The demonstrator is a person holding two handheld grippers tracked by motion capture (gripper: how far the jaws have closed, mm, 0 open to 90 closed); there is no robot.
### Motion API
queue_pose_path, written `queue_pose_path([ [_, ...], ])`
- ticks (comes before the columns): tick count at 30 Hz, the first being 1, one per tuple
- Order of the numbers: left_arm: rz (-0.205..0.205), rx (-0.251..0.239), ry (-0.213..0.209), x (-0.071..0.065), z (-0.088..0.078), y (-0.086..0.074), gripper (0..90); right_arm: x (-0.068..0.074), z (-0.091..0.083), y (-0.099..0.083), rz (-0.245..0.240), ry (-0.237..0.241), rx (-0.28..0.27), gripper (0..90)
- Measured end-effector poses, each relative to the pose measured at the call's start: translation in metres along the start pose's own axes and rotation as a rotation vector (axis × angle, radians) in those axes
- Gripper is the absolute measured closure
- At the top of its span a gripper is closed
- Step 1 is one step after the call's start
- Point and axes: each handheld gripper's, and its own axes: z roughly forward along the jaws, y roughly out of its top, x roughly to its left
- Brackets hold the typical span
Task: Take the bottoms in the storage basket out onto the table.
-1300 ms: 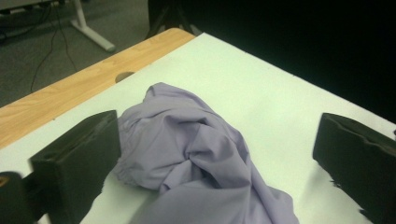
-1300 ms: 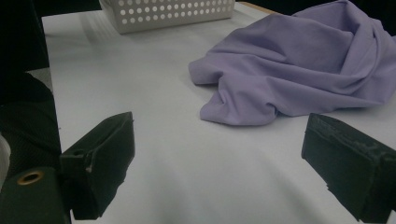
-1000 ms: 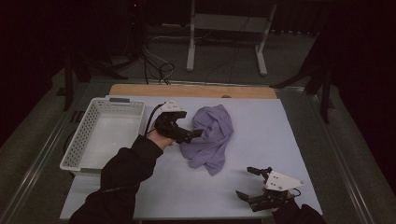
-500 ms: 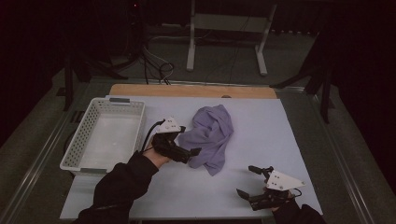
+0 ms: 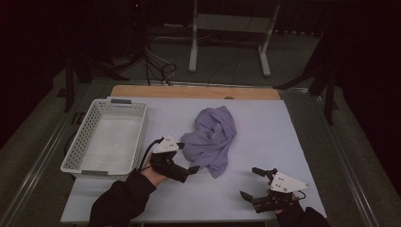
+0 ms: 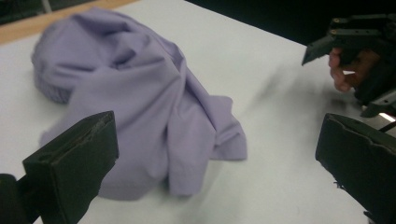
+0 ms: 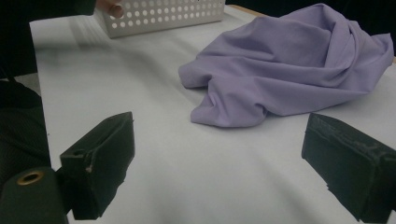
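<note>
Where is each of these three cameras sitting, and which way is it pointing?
High view: above the table, looking down; both forearms, left gripper, right gripper.
Left gripper view: on that gripper, jaws apart, facing the purple cloth.
Right gripper view: on that gripper, jaws apart, facing cloth and white basket.
All share the cloth.

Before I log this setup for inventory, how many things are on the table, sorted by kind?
Purple cloth: 1
White perforated basket: 1
Handheld grippers: 2, the left gripper and the right gripper, both with jaws apart
Total: 4
</note>
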Motion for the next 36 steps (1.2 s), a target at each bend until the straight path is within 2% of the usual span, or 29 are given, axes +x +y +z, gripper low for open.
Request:
queue_pose_path([
  [4,0.008,0.003,0.018,-0.004,0.0,-0.01,0.0,-0.001,0.001,-0.001,0.005,0.015,0.009,9.5],
  [10,0.01,-0.019,0.018,-0.005,-0.006,-0.02,0.0,0.0,0.002,-0.001,0.005,0.02,0.008,9.5],
  [13,0.024,-0.005,0.021,-0.006,-0.008,-0.026,0.0,0.0,0.002,-0.001,0.006,0.017,0.007,9.5],
  [15,0.021,-0.004,0.012,-0.007,-0.009,-0.03,0.0,-0.001,0.002,-0.001,0.007,0.02,0.008,9.5],
  [19,0.026,0.011,0.026,-0.007,-0.013,-0.04,0.0,0.0,0.002,-0.001,0.003,0.022,0.008,9.5],
  [24,0.02,0.012,0.018,-0.007,-0.023,-0.049,0.0,-0.001,0.001,-0.001,0.008,0.018,0.012,9.5],
  [28,0.039,0.021,0.015,-0.01,-0.027,-0.056,0.0,-0.001,0.002,-0.001,0.007,0.021,0.011,9.5],
  [31,0.048,0.026,0.016,-0.013,-0.028,-0.06,0.0,-0.001,0.002,-0.001,0.006,0.017,0.017,9.5],
  [36,0.036,0.008,0.019,-0.011,-0.029,-0.061,0.0,-0.002,0.002,-0.002,0.005,0.014,0.021,9.5],
])
